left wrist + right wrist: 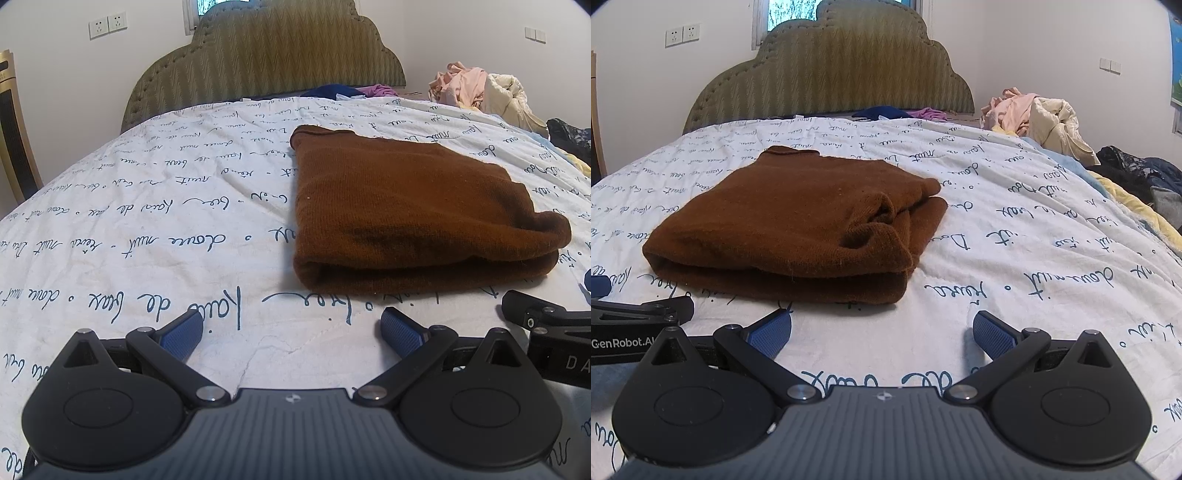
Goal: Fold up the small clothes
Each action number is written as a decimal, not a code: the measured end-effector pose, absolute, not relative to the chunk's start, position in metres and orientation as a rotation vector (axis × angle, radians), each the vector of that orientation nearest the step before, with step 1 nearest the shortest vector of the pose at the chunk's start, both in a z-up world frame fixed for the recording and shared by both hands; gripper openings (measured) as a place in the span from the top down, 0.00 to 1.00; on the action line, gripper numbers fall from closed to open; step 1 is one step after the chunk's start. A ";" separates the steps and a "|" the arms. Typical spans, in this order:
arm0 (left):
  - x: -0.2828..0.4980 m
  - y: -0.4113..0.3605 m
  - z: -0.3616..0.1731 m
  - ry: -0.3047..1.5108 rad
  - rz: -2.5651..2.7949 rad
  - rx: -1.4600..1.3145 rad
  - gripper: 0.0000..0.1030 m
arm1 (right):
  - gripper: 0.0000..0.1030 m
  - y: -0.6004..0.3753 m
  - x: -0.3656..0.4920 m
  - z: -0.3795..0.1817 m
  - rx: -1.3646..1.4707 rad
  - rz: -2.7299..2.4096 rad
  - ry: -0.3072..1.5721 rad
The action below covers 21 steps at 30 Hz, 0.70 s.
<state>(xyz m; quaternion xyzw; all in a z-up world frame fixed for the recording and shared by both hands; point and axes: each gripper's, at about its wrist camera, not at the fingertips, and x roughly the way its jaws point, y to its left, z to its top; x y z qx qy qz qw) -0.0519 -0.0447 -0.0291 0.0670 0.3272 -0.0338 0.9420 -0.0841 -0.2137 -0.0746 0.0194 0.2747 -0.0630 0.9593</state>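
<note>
Both the left gripper [291, 328] and right gripper [882, 328] wide open, empty; sweater [798, 225] centre-frame looks folded, so probably just square that loose right-side flap.

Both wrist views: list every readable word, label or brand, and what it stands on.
"GenRobot.AI": white print on the black body of the left gripper, right wrist view.
"DA": start of a cut-off white label on the black right gripper, left wrist view.
White quilted bedspread: dark cursive script, upside down, not reliably readable.
Folded brown knit garment: no text.

Matt brown knit sweater [798, 221], fuzzy surface
</note>
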 end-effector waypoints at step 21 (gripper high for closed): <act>-0.056 -0.039 -0.027 0.643 -0.059 0.107 0.00 | 0.00 -0.215 -0.088 -0.073 0.060 -0.116 0.538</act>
